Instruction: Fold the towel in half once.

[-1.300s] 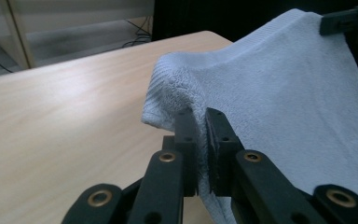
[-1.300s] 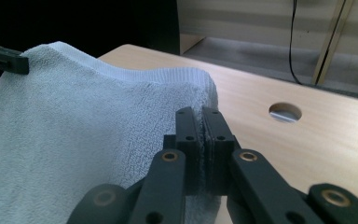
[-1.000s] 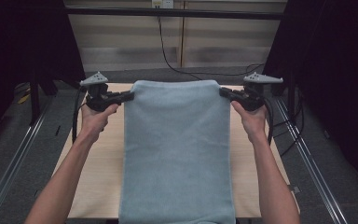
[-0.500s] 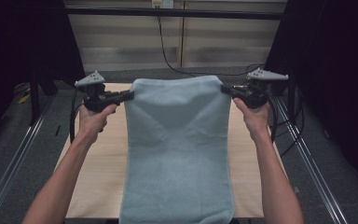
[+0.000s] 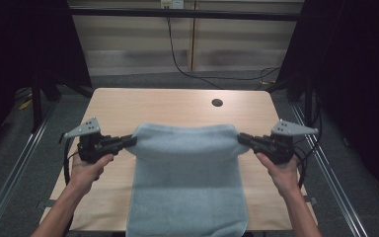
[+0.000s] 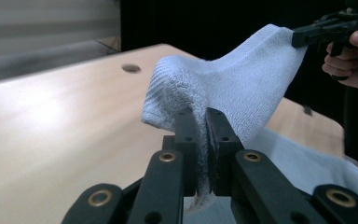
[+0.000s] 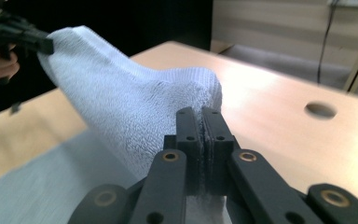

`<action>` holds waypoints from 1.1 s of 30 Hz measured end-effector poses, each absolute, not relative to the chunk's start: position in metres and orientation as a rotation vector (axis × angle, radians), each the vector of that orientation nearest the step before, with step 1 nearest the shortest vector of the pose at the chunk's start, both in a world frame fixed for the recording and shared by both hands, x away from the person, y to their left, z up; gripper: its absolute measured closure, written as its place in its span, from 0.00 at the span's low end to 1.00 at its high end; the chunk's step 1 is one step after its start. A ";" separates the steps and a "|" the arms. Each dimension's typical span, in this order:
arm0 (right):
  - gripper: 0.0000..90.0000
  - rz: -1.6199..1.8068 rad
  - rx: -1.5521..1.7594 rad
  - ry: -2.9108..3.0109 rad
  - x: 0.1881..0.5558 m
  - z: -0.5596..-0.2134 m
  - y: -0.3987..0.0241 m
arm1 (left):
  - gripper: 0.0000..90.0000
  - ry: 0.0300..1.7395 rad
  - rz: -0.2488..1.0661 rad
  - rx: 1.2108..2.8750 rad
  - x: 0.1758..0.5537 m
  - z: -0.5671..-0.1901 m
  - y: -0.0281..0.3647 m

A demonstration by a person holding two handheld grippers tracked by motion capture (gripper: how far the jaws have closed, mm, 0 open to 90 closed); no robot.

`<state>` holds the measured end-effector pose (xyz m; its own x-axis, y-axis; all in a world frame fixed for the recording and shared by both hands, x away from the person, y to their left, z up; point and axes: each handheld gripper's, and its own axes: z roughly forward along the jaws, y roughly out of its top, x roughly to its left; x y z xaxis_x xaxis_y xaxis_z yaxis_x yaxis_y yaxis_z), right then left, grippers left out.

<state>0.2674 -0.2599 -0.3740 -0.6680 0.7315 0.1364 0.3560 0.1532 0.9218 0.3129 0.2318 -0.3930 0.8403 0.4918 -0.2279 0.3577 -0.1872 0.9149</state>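
A light blue towel lies lengthwise on the wooden table, its near end hanging over the front edge. Its far edge is lifted off the table and stretched between my two grippers. My left gripper is shut on the towel's far left corner. My right gripper is shut on the far right corner. In the left gripper view the other hand and its gripper hold the opposite corner; in the right gripper view the left gripper does the same. The raised edge sags slightly between them.
A round cable hole sits in the table's far right part. The far half of the table is bare wood. Metal rails run along both sides on the floor. A black cable hangs down the back wall.
Both grippers have pulled the towel's far edge toward the person and lower, from the table's far end to about its middle. The far half of the table now lies uncovered.
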 end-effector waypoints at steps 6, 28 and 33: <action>0.97 1.458 1.093 2.217 0.226 -0.414 -0.257 | 0.94 0.666 0.035 1.896 0.273 -0.434 0.233; 0.97 1.190 1.253 2.460 0.215 -0.498 -0.239 | 0.94 0.778 -0.053 2.118 0.274 -0.504 0.222; 0.97 1.183 1.268 2.440 0.248 -0.499 -0.235 | 0.94 0.819 0.023 2.115 0.315 -0.504 0.219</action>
